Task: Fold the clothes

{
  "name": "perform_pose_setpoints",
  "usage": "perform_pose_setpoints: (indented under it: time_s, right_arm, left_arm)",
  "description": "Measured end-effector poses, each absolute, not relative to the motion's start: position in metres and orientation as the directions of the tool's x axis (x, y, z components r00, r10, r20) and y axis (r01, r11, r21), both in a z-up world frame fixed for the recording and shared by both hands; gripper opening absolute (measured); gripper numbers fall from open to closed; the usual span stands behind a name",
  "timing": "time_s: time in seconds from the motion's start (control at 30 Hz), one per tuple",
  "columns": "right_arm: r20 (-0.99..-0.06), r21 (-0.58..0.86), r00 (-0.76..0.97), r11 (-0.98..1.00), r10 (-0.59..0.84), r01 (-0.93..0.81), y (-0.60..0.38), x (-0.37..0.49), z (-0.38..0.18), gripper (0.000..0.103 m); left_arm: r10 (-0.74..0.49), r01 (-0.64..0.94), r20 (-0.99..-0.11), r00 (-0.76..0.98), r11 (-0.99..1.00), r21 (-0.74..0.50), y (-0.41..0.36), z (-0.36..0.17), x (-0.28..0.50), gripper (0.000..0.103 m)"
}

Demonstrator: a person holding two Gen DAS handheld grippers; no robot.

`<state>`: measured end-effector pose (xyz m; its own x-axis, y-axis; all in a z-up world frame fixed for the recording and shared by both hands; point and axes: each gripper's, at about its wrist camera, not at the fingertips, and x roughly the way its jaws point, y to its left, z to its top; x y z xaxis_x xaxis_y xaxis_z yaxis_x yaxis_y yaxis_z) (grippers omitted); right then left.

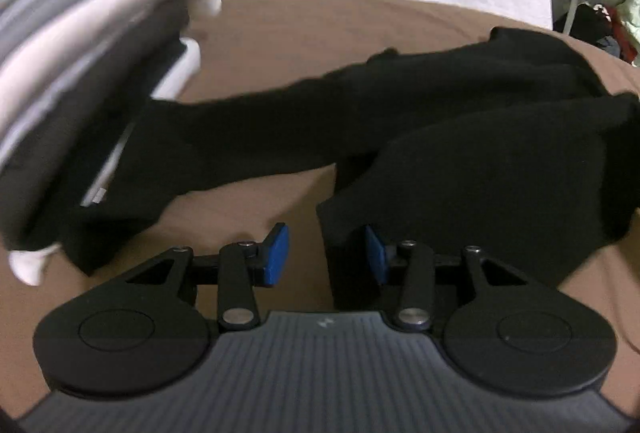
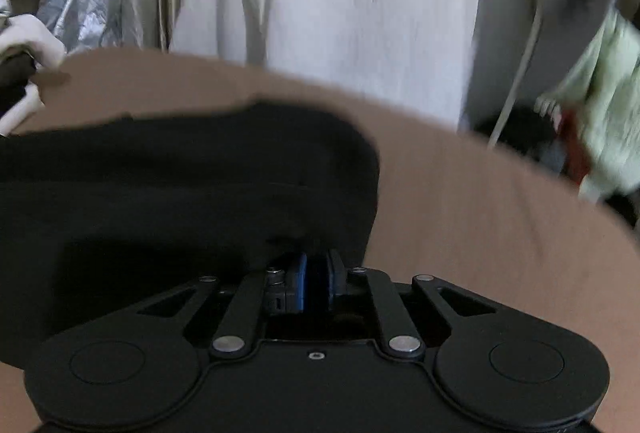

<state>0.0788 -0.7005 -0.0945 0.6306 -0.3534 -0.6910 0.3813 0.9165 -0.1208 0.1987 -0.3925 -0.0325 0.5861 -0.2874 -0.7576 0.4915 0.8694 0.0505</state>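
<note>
- My right gripper [image 2: 316, 287] tilts down at the bed, blue pads pinching an edge of the crumpled black cloth garment [image 1: 460, 137].
- My left gripper [image 1: 327, 253] angles down too, jaws spread, the garment's hem just touching one pad.
- The garment sprawls across the brown bedsheet [image 1: 320, 33], beside a folded stack of grey, white and black clothes [image 1: 80, 45].

Matt black cloth garment [image 1: 440, 121]; smooth brown sheet [image 1: 320, 29].

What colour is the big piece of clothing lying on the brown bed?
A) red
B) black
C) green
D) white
B: the garment spread across the brown bed is black, and the right gripper has its blue fingers pinched on an edge of it.
</note>
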Motion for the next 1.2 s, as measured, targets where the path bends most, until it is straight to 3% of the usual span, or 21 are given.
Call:
perform_pose_setpoints:
  time_s: [0.2, 0.33, 0.47, 0.53, 0.63, 0.7, 0.73, 0.77, 0.8, 0.83, 0.87, 0.9, 1.03, 1.2]
  right_arm:
    - [-0.675, 0.008, 0.677, 0.914, -0.294, 0.405, -0.725, 0.096, -0.085, 0.011]
    - [-0.65, 0.166, 0.722, 0.883, -0.237, 0.44, -0.737, 0.093, -0.071, 0.012]
    - [-0.632, 0.231, 0.735, 0.845, -0.246, 0.482, -0.76, 0.085, -0.071, 0.013]
    - [-0.645, 0.233, 0.721, 0.833, -0.255, 0.503, -0.765, 0.087, -0.076, 0.021]
    - [-0.66, 0.282, 0.715, 0.806, -0.231, 0.52, -0.769, 0.081, -0.075, 0.021]
    - [-0.645, 0.347, 0.735, 0.776, -0.211, 0.527, -0.767, 0.057, -0.065, 0.023]
    - [-0.625, 0.398, 0.758, 0.758, -0.188, 0.516, -0.764, 0.041, -0.059, 0.029]
    - [-0.597, 0.458, 0.787, 0.739, -0.156, 0.494, -0.762, 0.023, -0.053, 0.045]
    - [-0.577, 0.499, 0.808, 0.732, -0.118, 0.463, -0.758, 0.01, -0.05, 0.054]
    - [-0.564, 0.525, 0.822, 0.736, -0.075, 0.428, -0.755, 0.002, -0.048, 0.055]
    - [-0.567, 0.53, 0.823, 0.749, -0.035, 0.397, -0.749, -0.002, -0.048, 0.056]
    - [-0.582, 0.518, 0.813, 0.771, 0.001, 0.37, -0.741, -0.004, -0.05, 0.056]
    - [-0.646, 0.364, 0.762, 0.857, -0.051, 0.365, -0.705, 0.01, -0.061, 0.056]
    - [-0.653, 0.295, 0.757, 0.929, 0.024, 0.225, -0.676, 0.039, -0.073, 0.057]
  left_arm:
    - [-0.414, 0.517, -0.714, 0.565, 0.852, -0.085, -0.371, -0.021, 0.203, 0.042]
    - [-0.511, 0.679, -0.696, 0.504, 0.733, -0.047, -0.377, -0.006, 0.173, 0.042]
    - [-0.578, 0.822, -0.703, 0.415, 0.569, 0.018, -0.406, -0.008, 0.141, 0.059]
    - [-0.562, 0.855, -0.738, 0.374, 0.518, 0.038, -0.425, -0.024, 0.134, 0.064]
    - [-0.48, 0.883, -0.807, 0.344, 0.457, 0.104, -0.448, -0.058, 0.132, 0.071]
    - [-0.485, 0.89, -0.793, 0.368, 0.43, 0.15, -0.45, -0.069, 0.132, 0.083]
    - [-0.493, 0.884, -0.779, 0.388, 0.439, 0.162, -0.449, -0.068, 0.134, 0.082]
    - [-0.497, 0.871, -0.765, 0.41, 0.463, 0.166, -0.448, -0.064, 0.138, 0.073]
    - [-0.496, 0.855, -0.755, 0.428, 0.492, 0.161, -0.447, -0.06, 0.142, 0.053]
    - [-0.502, 0.84, -0.744, 0.441, 0.522, 0.146, -0.445, -0.053, 0.147, 0.044]
    - [-0.515, 0.826, -0.728, 0.453, 0.55, 0.125, -0.443, -0.046, 0.152, 0.026]
    - [-0.527, 0.81, -0.711, 0.465, 0.577, 0.103, -0.44, -0.039, 0.157, 0.019]
    - [-0.545, 0.739, -0.637, 0.545, 0.672, 0.058, -0.428, -0.019, 0.172, 0.019]
    - [-0.619, 0.696, -0.612, 0.492, 0.702, -0.151, -0.408, -0.013, 0.201, 0.022]
